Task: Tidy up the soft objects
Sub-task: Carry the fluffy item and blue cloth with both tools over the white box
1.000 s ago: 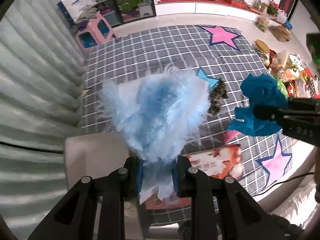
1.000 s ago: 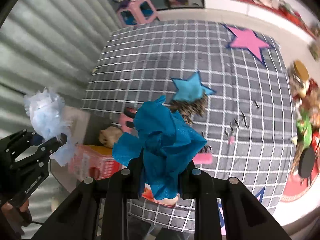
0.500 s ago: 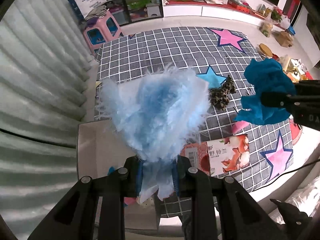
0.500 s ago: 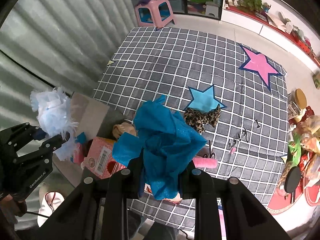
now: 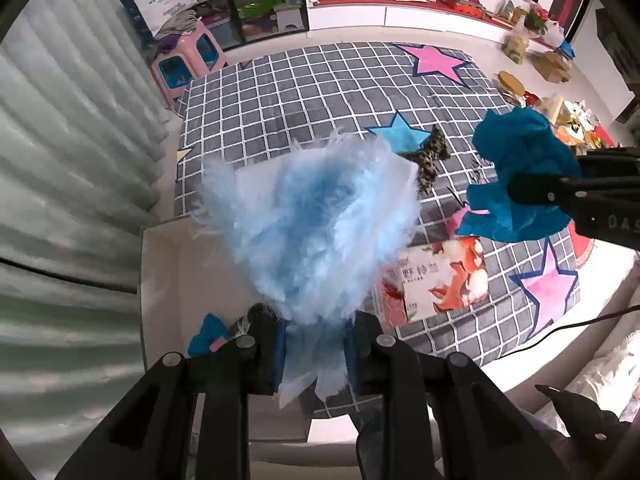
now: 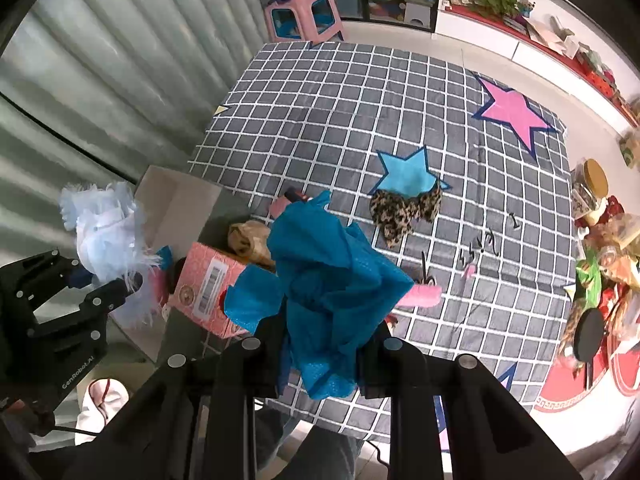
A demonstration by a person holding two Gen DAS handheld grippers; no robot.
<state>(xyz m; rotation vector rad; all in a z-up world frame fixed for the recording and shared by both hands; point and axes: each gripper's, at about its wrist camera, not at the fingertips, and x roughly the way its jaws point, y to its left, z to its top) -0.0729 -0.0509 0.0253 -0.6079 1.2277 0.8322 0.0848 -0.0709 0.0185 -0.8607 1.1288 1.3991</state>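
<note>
I read "GenRobot.AI" in white on the black body of the left gripper (image 6: 100,280). The right gripper (image 5: 520,196) shows "DAS", cut off. Beside it, the pink box (image 5: 436,280) carries Chinese characters "野铃兰". The white bag (image 5: 160,0) reads "SINYE", partly blurred.

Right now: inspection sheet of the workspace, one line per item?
Surface: grey checked star mat on the floor.
Job's things: pale blue fluffy piece and teal cloth, both held up; leopard bow lying on the mat by the blue star.
Clutter: pink box, open carton, pink roller, hair clips.
Grippers: left gripper shut on the fluffy piece; right gripper shut on the teal cloth.
Cables: black cable off the mat's edge.
Surroundings: curtain, pink stool, shelves.
</note>
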